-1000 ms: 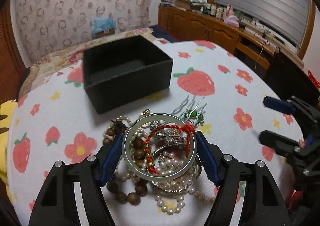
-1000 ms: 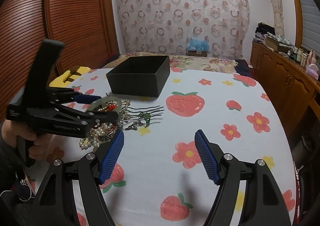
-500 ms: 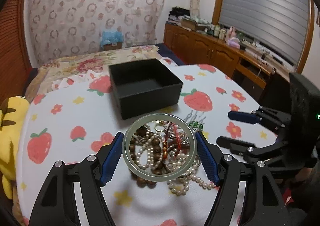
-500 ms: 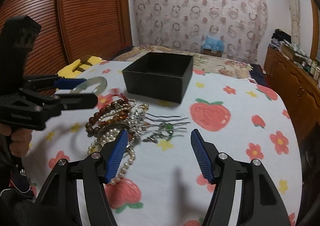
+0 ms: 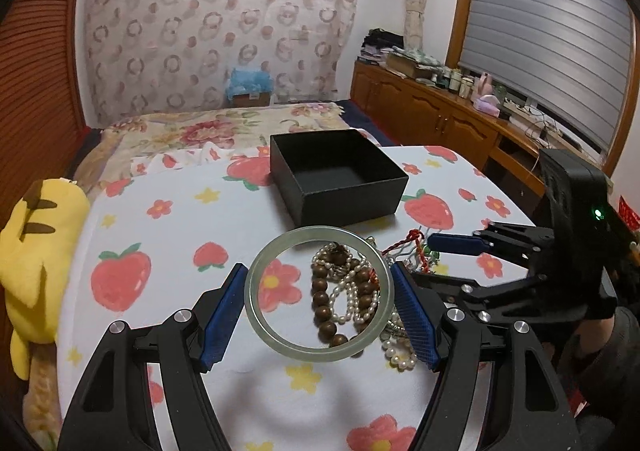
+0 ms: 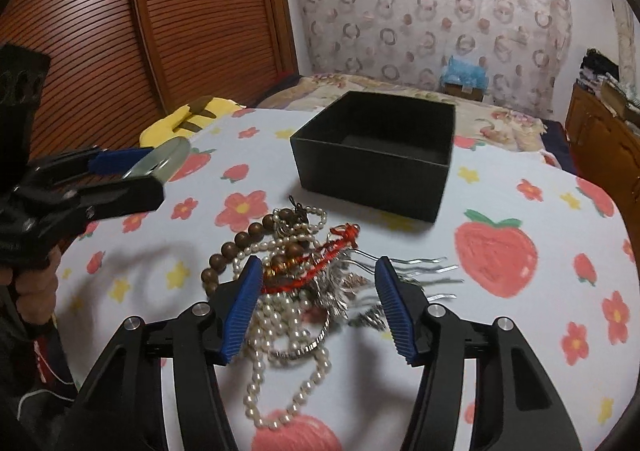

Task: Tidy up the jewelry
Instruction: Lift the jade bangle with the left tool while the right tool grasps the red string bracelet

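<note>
**Bangle up, box waiting**

Left gripper (image 5: 318, 305) clamps the jade bangle (image 5: 280, 335) above the cloth; the black box (image 5: 352, 195) sits just ahead. Right gripper (image 6: 316, 305), unclenched but narrowing, straddles the jewelry pile (image 6: 292, 271). No readable writing.

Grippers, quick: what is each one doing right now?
Left gripper: shut on the green bangle, lifted off the cloth.
Right gripper: open, jaws just closing around the jewelry pile, gripping nothing yet.

Right gripper (image 6: 318, 283) closing over jewelry pile (image 6: 288, 263), black box (image 6: 372, 159) behind
</note>
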`<act>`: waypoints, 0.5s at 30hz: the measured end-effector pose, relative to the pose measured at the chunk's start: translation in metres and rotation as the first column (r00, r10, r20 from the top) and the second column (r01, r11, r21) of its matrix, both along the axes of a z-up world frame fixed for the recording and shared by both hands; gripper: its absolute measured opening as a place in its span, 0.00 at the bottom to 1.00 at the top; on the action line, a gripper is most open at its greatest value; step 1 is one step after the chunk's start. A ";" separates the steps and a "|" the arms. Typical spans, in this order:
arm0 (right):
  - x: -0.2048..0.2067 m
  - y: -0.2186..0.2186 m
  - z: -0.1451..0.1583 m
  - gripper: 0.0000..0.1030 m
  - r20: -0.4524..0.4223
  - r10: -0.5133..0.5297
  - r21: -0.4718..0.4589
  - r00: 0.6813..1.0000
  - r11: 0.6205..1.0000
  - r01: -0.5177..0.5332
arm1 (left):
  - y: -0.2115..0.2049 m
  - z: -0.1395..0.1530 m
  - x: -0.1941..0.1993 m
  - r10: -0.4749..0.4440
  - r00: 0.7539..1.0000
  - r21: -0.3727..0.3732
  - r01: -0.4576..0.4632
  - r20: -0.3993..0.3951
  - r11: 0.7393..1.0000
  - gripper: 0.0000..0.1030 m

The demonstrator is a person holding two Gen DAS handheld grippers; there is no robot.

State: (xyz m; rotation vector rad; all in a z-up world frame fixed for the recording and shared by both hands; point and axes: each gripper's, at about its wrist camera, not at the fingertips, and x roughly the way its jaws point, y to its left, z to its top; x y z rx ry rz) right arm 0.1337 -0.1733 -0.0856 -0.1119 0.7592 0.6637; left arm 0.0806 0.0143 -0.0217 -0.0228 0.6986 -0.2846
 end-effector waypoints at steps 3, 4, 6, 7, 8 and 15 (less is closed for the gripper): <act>0.010 0.002 -0.001 0.49 -0.037 -0.009 0.026 0.999 1.000 0.010 | 0.002 -0.003 0.000 0.004 1.000 0.004 -0.004 -0.001 1.000 0.67; 0.013 0.002 -0.002 0.44 -0.047 -0.010 0.032 0.999 0.999 0.011 | 0.002 -0.003 0.000 0.006 1.000 0.003 -0.006 -0.002 1.000 0.67; 0.018 0.003 -0.004 0.28 -0.063 -0.013 0.037 0.998 0.999 0.015 | 0.003 -0.004 0.002 0.008 1.000 0.004 -0.008 -0.004 1.000 0.67; 0.019 0.002 -0.004 0.15 -0.065 -0.011 0.036 0.998 0.999 0.013 | 0.003 -0.005 0.002 0.010 1.000 0.007 -0.010 -0.003 1.000 0.67; 0.020 0.002 -0.002 0.05 -0.063 -0.007 0.036 0.998 0.999 0.009 | 0.003 -0.005 0.003 0.011 1.000 0.010 -0.011 -0.003 1.000 0.67; 0.013 -0.003 0.035 0.03 0.031 0.030 0.068 0.999 0.997 -0.032 | 0.003 -0.005 0.010 0.022 1.000 0.020 -0.022 -0.001 1.000 0.67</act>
